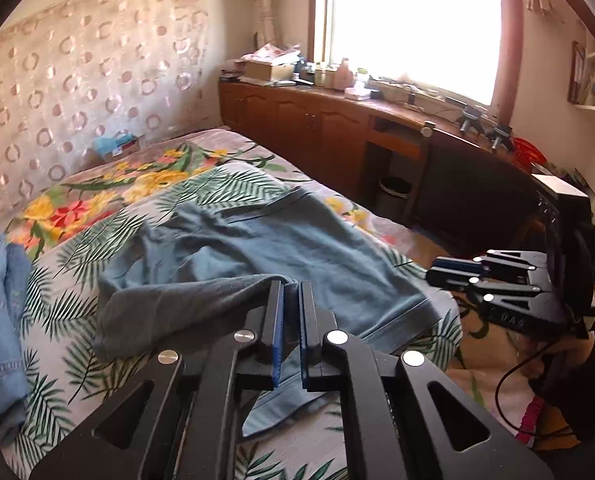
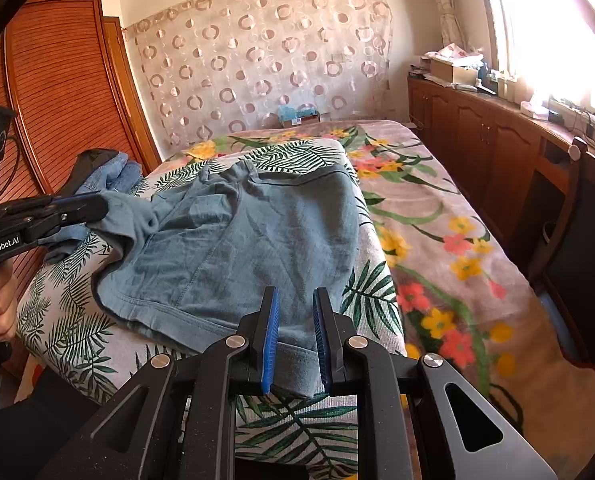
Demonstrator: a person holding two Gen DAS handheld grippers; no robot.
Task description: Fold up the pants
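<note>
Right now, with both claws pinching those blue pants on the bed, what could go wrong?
1. The left claw grips only a small bunched end of the pants; it might slip out mid-fold.
2. The right claw pinches a thick edge at the near side; pulling unevenly could skew the fold.
3. The denim pile lies close; the lifted cloth could snag it.

Wooden cabinets [image 2: 477,132] under the window [image 1: 413,20] — patterned curtain [image 2: 257,64] behind.
</note>
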